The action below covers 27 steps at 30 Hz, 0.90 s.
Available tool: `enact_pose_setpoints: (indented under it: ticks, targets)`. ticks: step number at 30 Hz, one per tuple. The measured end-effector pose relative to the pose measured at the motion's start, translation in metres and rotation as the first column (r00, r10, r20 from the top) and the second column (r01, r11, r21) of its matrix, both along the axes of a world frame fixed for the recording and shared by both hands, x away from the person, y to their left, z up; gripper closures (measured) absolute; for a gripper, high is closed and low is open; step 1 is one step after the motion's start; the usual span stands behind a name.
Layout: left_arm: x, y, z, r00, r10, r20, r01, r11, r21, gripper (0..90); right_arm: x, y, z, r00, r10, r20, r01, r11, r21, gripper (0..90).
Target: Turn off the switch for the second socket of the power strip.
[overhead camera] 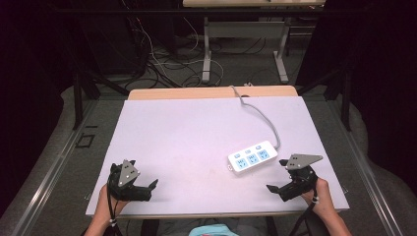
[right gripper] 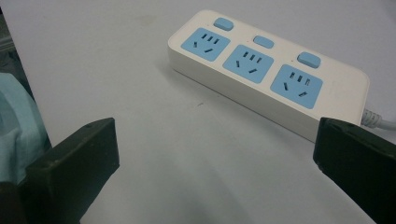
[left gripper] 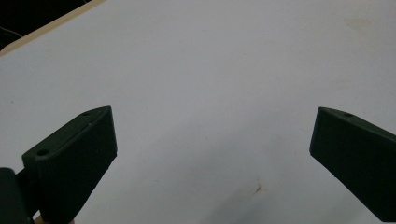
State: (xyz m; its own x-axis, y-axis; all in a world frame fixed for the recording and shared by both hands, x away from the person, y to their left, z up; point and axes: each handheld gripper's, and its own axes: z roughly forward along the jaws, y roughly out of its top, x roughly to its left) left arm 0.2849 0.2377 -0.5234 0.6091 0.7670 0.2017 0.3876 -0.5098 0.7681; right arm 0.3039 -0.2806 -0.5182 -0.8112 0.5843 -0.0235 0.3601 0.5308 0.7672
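Note:
A white power strip point(overhead camera: 251, 157) with three blue sockets and three blue switches lies on the right part of the white table point(overhead camera: 196, 137). Its grey cable point(overhead camera: 260, 115) runs back over the far edge. In the right gripper view the power strip point(right gripper: 266, 70) lies just beyond the wide-apart jaws. My right gripper point(overhead camera: 277, 175) is open, a short way right and nearer than the strip, apart from it. My left gripper point(overhead camera: 153, 186) is open at the front left over bare tabletop; its own view, left gripper point(left gripper: 212, 154), holds nothing between the jaws.
The table's front edge point(overhead camera: 216, 214) runs just under both hands. Beyond the far edge are tangled cables on the floor point(overhead camera: 162, 64) and the legs of another desk point(overhead camera: 206, 54). A light blue cloth point(right gripper: 14, 121) sits at the left of the right gripper view.

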Motion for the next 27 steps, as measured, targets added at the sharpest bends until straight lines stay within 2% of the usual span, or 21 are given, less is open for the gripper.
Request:
enact_pose_setpoints:
  ticks: [8,13,14,16,20,27]
  targets:
    - [-0.0011,-0.0016,-0.0006,1.0000,-0.007,-0.001,0.007,1.0000,0.002,0.4,-0.0002,0.0005,0.0002,0.9999,-0.001,0.015,0.001,1.000,-0.003,0.0]
    - [-0.0003,-0.0014,-0.0010,1.0000,-0.001,-0.001,0.001,1.0000,0.002,0.5,-0.0003,0.0005,0.0006,1.0000,0.002,0.000,-0.002,1.000,-0.013,0.0]
    - [-0.0001,-0.0015,-0.0014,1.0000,0.000,0.005,0.000,1.0000,0.001,0.6,0.0000,0.0013,0.0003,0.9999,-0.005,0.016,0.005,1.000,-0.011,0.0]
    - [0.0000,-0.0017,-0.0015,1.0000,-0.005,0.004,0.005,1.0000,0.001,0.6,-0.0003,0.0021,0.0000,0.9998,-0.011,0.019,0.011,1.000,-0.009,0.0]
    - [0.0000,-0.0017,-0.0016,1.0000,-0.010,0.000,0.010,0.9998,0.016,0.9,0.0003,0.0047,-0.0005,0.9998,-0.009,0.017,0.009,1.000,-0.013,0.0]
    - [0.0003,-0.0014,-0.0016,1.0000,0.002,-0.001,-0.002,1.0000,0.008,0.9,0.0009,0.0072,0.0005,0.9995,0.012,0.028,-0.012,1.000,-0.024,0.0]
